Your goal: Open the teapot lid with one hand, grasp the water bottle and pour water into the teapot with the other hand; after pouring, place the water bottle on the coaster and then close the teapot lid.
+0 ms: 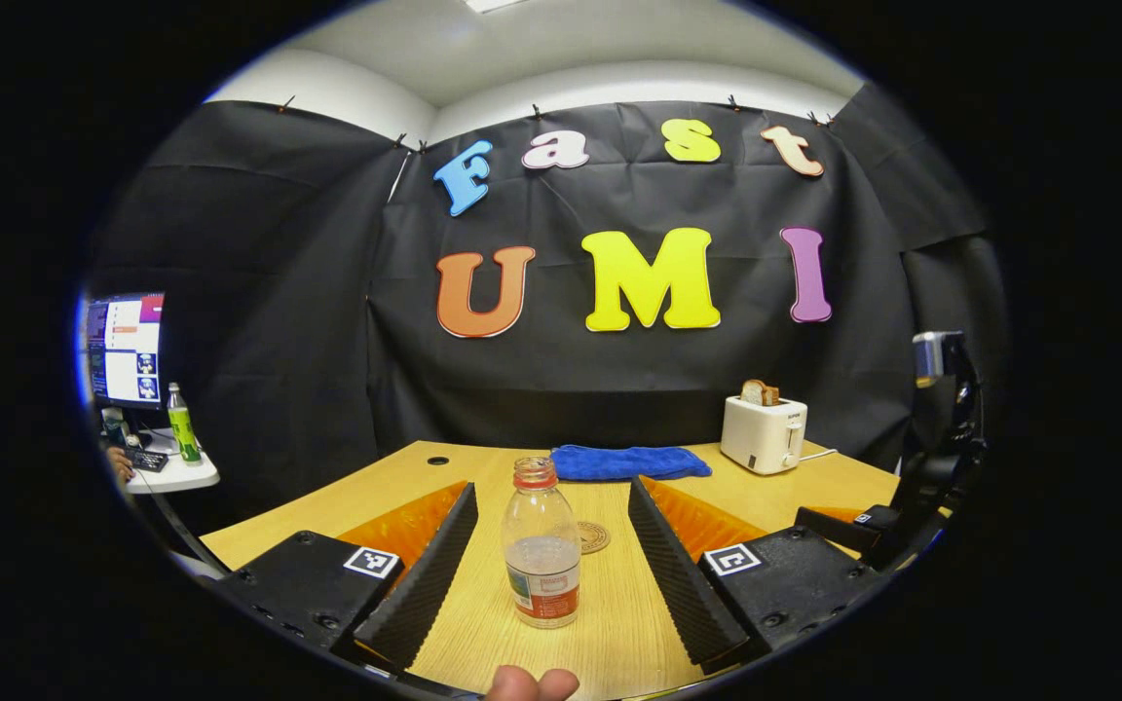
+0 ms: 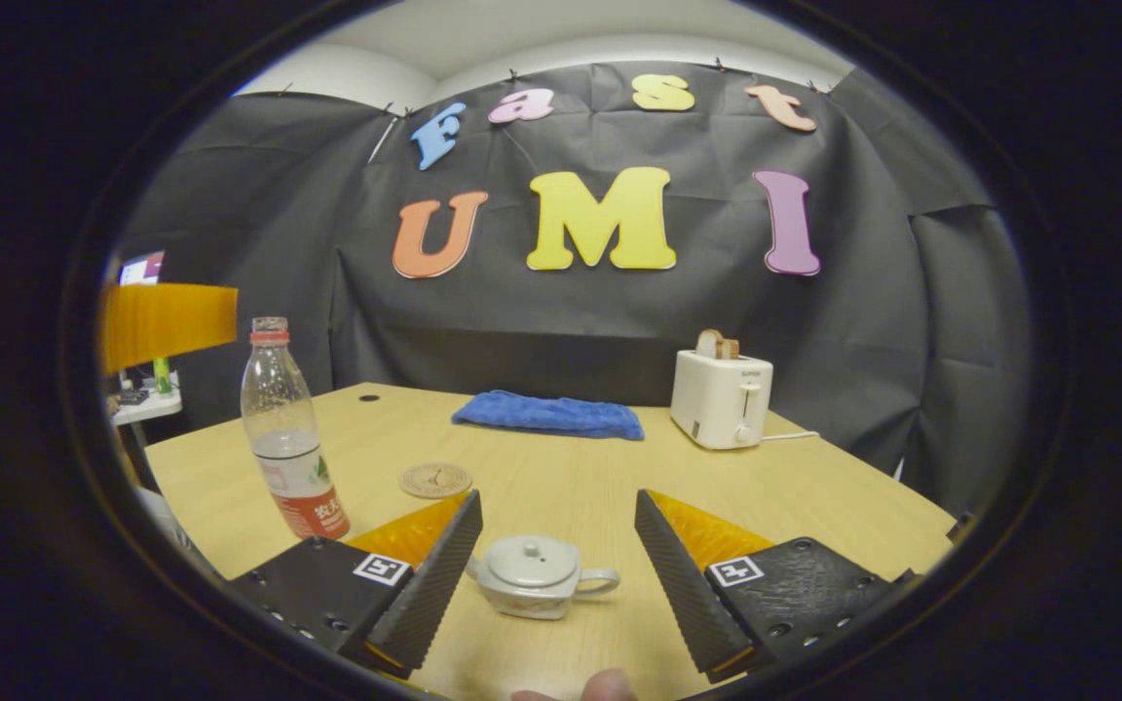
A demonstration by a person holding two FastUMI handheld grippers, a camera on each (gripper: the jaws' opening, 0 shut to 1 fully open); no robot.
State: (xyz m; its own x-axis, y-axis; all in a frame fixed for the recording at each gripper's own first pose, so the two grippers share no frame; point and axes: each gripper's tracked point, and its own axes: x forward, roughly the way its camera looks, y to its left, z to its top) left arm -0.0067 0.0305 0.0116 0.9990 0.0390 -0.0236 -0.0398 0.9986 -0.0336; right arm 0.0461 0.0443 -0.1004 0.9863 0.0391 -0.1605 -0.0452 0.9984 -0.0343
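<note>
- Risked knocking the uncapped bottle (image 1: 542, 555) over and spilling, judged from its tall narrow build, if one finger struck it before the other
- Risked dragging the small teapot (image 2: 534, 576) instead of lifting its lid (image 2: 532, 557), knob being tiny
- Left tongs (image 1: 551, 560) spread wide, bottle upright on the worktop (image 1: 619, 633) between the fingers, touching neither
- Right tongs (image 2: 557, 574) spread too, teapot between them, lid on
- Coaster (image 2: 435, 480) lay just beyond, empty
</note>
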